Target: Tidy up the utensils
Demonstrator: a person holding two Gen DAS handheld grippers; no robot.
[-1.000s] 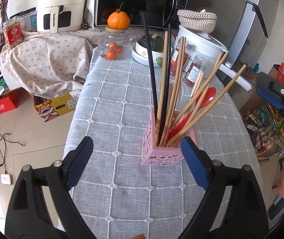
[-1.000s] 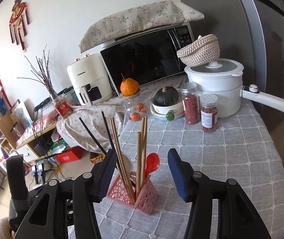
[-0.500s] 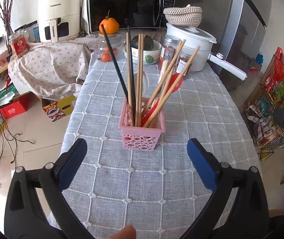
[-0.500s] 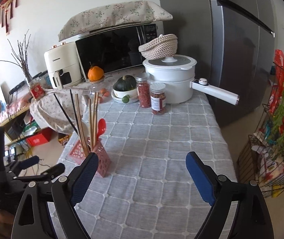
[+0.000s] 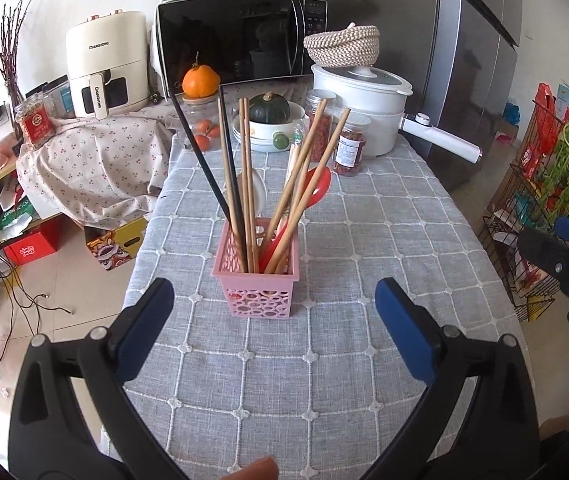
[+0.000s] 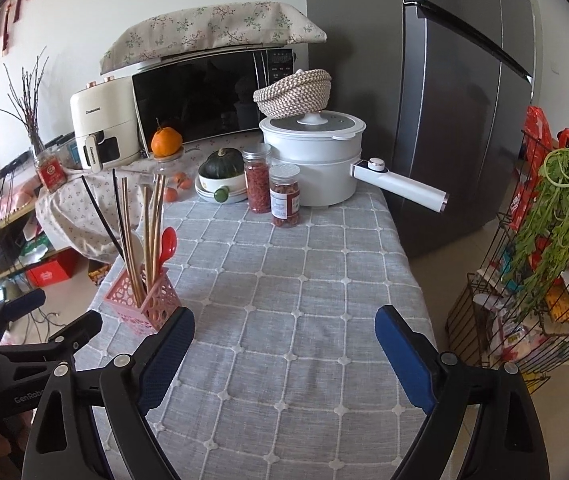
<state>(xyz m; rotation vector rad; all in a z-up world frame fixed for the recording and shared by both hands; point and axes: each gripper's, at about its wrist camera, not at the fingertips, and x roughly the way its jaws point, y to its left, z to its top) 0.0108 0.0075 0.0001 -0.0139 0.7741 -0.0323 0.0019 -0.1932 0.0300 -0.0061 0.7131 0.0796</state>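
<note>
1. Pink basket (image 5: 255, 280): stands upright on the grey tablecloth (image 5: 324, 360), so its chopsticks (image 5: 244, 168) and red spoon (image 5: 316, 186) lean against the walls, handles up.
2. Left gripper (image 5: 272, 330): jaws spread, empty, hanging just short of the basket.
3. Right gripper (image 6: 284, 354): jaws spread, empty, to the basket's right; sorting appears finished.

A pink basket (image 5: 255, 280) with a pierced, lattice-like wall stands upright at the centre of the left wrist frame. Wooden chopsticks (image 5: 244, 184) and two black chopsticks (image 5: 204, 160) fan up from it toward the upper middle, beside a red spoon (image 5: 316, 188) leaning right and a white spoon (image 5: 258, 192).
</note>
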